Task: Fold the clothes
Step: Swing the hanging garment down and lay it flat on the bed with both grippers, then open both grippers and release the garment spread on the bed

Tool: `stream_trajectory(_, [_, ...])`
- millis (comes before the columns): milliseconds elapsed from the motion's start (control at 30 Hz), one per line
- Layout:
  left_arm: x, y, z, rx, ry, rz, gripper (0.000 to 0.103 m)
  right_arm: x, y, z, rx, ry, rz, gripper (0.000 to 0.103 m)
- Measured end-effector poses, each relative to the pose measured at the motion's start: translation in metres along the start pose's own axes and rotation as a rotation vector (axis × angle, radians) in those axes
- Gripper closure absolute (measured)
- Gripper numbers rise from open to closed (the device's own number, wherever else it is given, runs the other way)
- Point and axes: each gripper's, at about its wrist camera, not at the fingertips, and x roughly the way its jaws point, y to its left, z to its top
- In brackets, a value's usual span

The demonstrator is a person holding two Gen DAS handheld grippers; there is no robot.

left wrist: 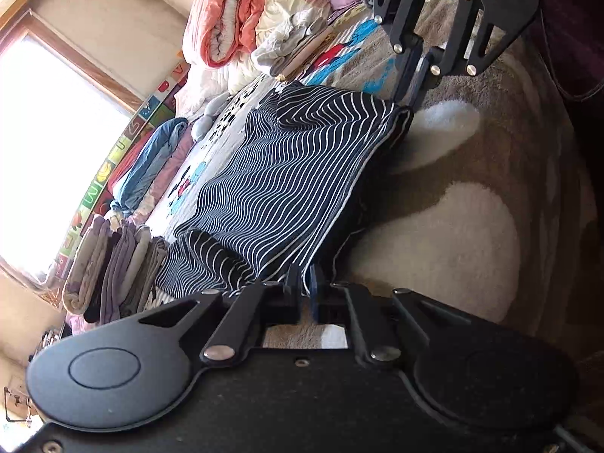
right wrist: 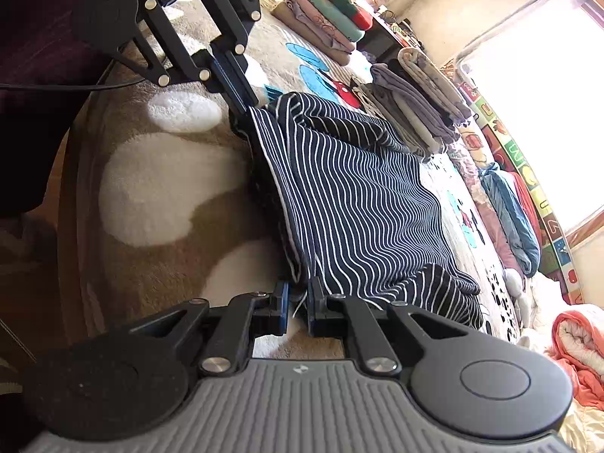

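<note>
Left tool (left wrist: 306,283), right tool (right wrist: 298,298): both clamped on near hem corners of striped top (left wrist: 287,181), raised off bed (left wrist: 472,234). Risk: thin pinch slips, corner drops, fold goes crooked; sleeves bunched underneath.

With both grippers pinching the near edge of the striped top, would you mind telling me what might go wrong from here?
1. Each gripper, left and right, holds only a thin bit of the striped top's hem, so a corner may slip out as it lifts.
2. The far sleeves lie bunched and could get folded in crooked.
3. Swinging the top forward might knock the pile of folded clothes just beyond it.
</note>
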Motion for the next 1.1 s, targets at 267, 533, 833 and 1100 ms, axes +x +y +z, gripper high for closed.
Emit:
stream_trajectory(267, [-0.008,-0.04,0.002,-0.002,-0.013,-0.047,0.076,-0.013,0.008,0.008,0.043,-0.062,-0.03,0.05])
stream_trajectory(533, [0.032,-0.02,0.022,-0.127,0.024,-0.001,0.076,0.012,-0.026,0.026,0.406,-0.083,-0.041,0.069])
stream_trajectory(833, [0.043,-0.034,0.019,0.122,0.084,-0.003,0.101,0.022,-0.044,0.021,0.449,-0.043,-0.075,0.069])
stream_trajectory(1100, [0.017,-0.043,0.006,0.153,0.044,0.052,0.102,0.026,-0.015,0.019,0.22,0.058,-0.103,0.064])
